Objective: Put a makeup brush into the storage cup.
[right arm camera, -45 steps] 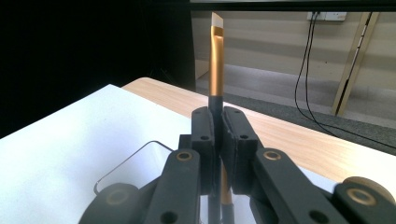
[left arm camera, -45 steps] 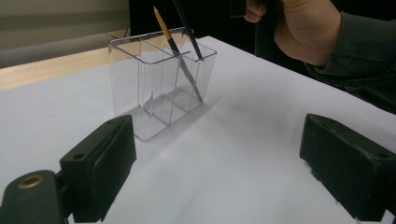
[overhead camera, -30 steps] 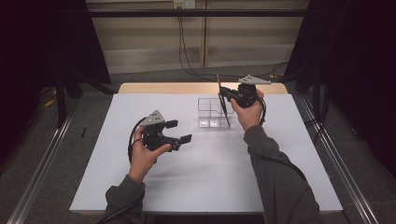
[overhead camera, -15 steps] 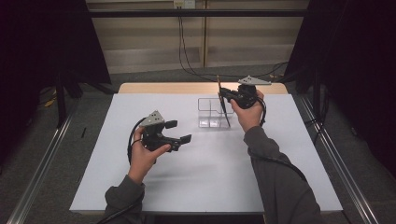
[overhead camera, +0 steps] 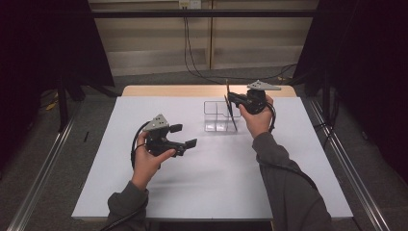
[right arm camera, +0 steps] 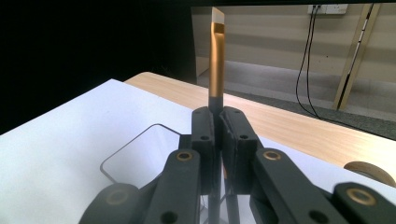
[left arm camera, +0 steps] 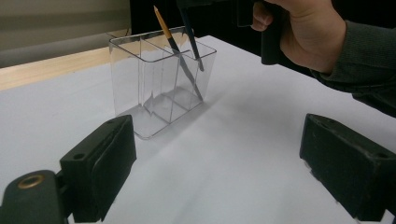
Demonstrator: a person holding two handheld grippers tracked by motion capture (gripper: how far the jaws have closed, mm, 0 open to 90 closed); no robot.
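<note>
A clear plastic organizer box (overhead camera: 215, 116) with compartments stands on the white table at the far middle. My right gripper (overhead camera: 230, 100) hovers over its right end, shut on a thin dark-handled brush (overhead camera: 232, 115) whose lower end reaches down into the box. In the right gripper view the jaws (right arm camera: 218, 116) pinch the brush (right arm camera: 216, 60), its gold ferrule and pale tip rising above them. A second stick with an orange top (left arm camera: 163, 25) leans inside the box (left arm camera: 140, 88). My left gripper (overhead camera: 184, 135) hangs open and empty over the table, left of the box and nearer me.
White sheet (overhead camera: 216, 187) covers the table, with a bare wooden strip (overhead camera: 163, 90) along the far edge. Metal rails (overhead camera: 43, 163) run down both sides on the floor. Cables (overhead camera: 192, 53) hang at the back wall.
</note>
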